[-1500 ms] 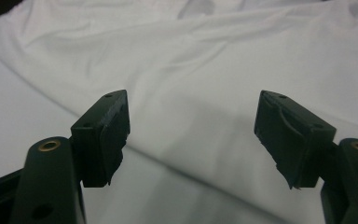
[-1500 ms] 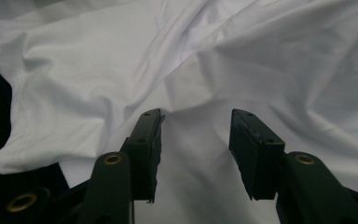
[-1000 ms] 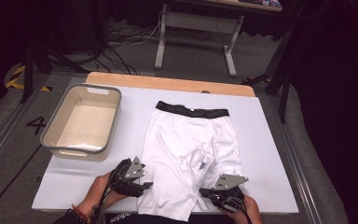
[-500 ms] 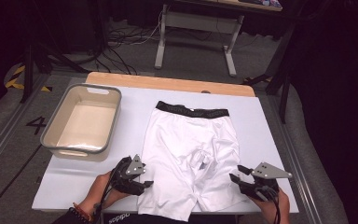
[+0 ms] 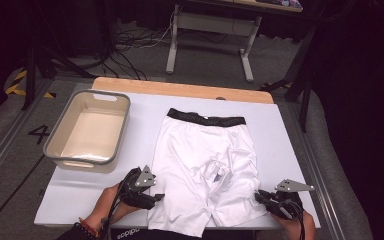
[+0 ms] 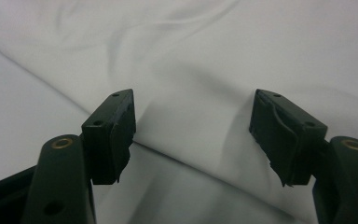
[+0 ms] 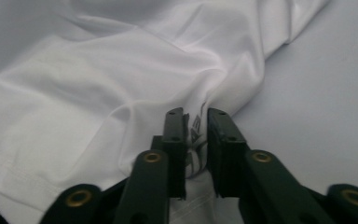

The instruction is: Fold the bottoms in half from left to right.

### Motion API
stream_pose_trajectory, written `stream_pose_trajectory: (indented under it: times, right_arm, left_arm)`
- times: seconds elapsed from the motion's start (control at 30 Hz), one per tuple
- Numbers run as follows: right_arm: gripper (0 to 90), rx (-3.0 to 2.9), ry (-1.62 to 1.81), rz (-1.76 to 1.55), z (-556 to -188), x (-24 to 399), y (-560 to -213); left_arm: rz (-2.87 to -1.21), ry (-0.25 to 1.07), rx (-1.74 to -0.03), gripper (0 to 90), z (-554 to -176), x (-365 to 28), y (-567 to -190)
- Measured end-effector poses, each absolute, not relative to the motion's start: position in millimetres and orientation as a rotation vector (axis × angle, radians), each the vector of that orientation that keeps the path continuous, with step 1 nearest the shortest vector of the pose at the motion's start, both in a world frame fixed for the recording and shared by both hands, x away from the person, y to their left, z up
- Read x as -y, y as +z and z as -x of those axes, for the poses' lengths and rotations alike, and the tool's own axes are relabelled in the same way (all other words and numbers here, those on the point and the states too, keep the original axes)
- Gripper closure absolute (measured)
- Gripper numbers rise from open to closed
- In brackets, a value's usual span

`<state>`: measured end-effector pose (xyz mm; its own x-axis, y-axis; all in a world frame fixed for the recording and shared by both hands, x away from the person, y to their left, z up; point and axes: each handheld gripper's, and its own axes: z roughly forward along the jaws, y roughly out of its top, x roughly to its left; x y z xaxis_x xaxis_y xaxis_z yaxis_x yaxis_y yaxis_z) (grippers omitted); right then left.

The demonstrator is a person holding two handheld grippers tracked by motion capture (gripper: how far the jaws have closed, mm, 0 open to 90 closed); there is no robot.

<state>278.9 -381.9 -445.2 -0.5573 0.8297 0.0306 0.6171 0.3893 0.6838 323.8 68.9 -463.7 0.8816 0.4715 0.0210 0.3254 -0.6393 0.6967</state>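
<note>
Swinging out from the middle toward the tabletop's right edge, the right gripper (image 5: 261, 197) is closing on the white compression shorts' (image 5: 205, 165) outer leg hem, fabric pinched between its jaws. Near the front edge, the left gripper (image 5: 156, 198) is waiting wide open astride the opposite leg's edge, seemingly ready to grip too.

shorts (image 5: 205, 165) hem: cut off bottom | person's forearms: cropped

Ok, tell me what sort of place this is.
Probably a lab or studio set up for recording: a white-topped table with white shorts and a grey bin, dark curtains behind, and loose cables on the floor.
</note>
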Motion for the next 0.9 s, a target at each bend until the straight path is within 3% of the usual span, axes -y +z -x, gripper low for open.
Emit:
stream_pose_trajectory:
  times: [0.1, 0.47, 0.53, 0.6, 0.73, 0.9]
  right_arm:
    - [88.5, -2.350, 0.877, -1.213, -274.9, 379.5, -440.2]
    - [88.0, -2.268, 0.888, -1.277, -250.7, 406.7, -428.0]
    - [78.2, -2.233, 0.912, -1.274, -251.4, 409.3, -425.9]
    - [60.5, -2.192, 0.920, -1.264, -257.2, 409.0, -421.2]
    - [54.9, -2.113, 1.054, -1.202, -281.1, 407.9, -408.9]
    - [59.1, -2.097, 1.025, -1.220, -339.9, 411.4, -411.6]
  left_arm:
    - [-2.312, 0.264, -0.570, 32.0, -323.5, -68.7, -464.0]
    - [-2.314, 0.260, -0.572, 31.3, -324.0, -69.0, -463.9]
    - [-2.313, 0.259, -0.573, 31.2, -324.0, -69.0, -463.9]
    - [-2.312, 0.261, -0.576, 31.2, -324.5, -68.7, -463.8]
    - [-2.308, 0.271, -0.589, 31.1, -325.8, -69.0, -463.2]
    - [-2.280, 0.317, -0.642, 34.0, -334.2, -68.9, -461.4]
